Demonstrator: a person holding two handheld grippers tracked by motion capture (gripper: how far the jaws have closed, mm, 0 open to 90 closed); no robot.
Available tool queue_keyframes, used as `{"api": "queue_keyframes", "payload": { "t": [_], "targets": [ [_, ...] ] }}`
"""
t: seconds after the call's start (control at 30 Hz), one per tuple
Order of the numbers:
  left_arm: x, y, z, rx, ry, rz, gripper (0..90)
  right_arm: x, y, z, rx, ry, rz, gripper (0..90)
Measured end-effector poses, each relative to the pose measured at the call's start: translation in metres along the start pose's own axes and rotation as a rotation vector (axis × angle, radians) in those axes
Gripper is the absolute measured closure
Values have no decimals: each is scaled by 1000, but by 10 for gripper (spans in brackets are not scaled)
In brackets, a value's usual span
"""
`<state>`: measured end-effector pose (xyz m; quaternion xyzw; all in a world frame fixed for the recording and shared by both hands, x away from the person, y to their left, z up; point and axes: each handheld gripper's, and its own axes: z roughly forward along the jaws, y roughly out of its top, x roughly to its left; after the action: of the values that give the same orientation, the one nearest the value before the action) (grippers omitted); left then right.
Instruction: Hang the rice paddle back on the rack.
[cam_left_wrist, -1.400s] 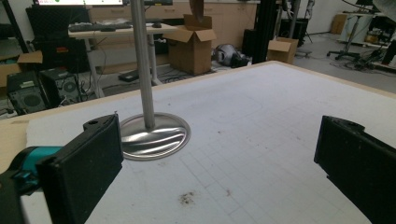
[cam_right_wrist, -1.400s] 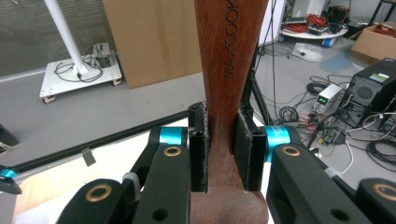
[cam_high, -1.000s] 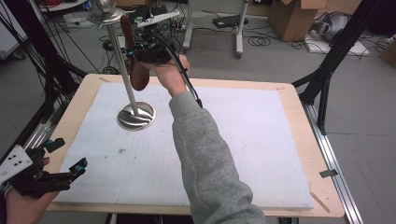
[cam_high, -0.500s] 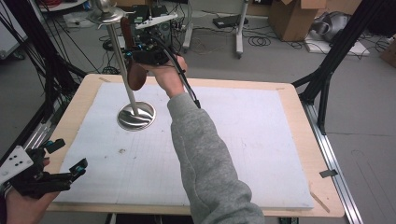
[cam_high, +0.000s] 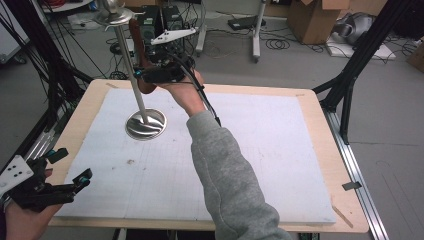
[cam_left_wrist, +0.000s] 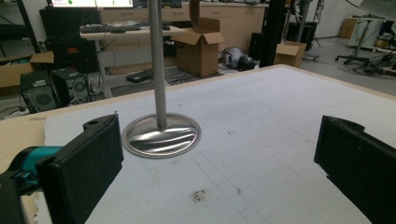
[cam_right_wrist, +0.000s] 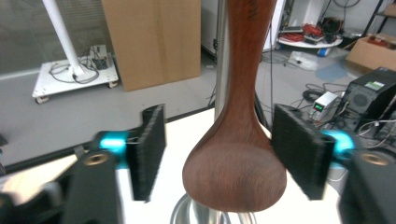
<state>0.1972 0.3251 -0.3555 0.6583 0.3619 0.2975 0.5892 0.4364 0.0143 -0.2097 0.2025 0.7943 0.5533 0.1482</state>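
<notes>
Your right gripper (cam_right_wrist: 219, 154) has just been opening; its pads stand clear of the dark brown wooden spoon (cam_right_wrist: 236, 154) hanging upright between them beside the tall steel stand (cam_high: 131, 65). Its long axis runs vertical. Your left gripper (cam_high: 65, 187) rests open, well apart.

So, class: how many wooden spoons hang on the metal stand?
1: the wooden spoon hangs beside the metal stand pole, at the table's far left; others may be hidden.
</notes>
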Motion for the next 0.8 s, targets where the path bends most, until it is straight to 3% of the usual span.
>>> {"api": "queue_keyframes", "payload": {
  "t": [0.03, 0.1, 0.17, 0.3, 0.33, 0.8],
  "targets": [
    [0, 0, 0, 0, 0, 0, 18, 0, 0, 0, 0, 0, 0, 284],
    [0, 1, 2, -12, -21, -23, 18, 3, -3, -1, 2, -13, 3, 199],
    [-2, 2, 6, -17, -28, -17, 18, 5, -6, -2, 5, -38, 5, 137],
    [-4, 3, 13, -7, -39, -3, 18, 7, -8, -7, -1, -43, -7, 84],
    [-4, 3, 15, -5, -38, 0, 18, 8, -9, -10, 1, -45, -7, 18],
    [-5, 5, 28, -8, -52, -3, 18, 2, -26, -38, -7, -89, 47, 2]
  ]
}}
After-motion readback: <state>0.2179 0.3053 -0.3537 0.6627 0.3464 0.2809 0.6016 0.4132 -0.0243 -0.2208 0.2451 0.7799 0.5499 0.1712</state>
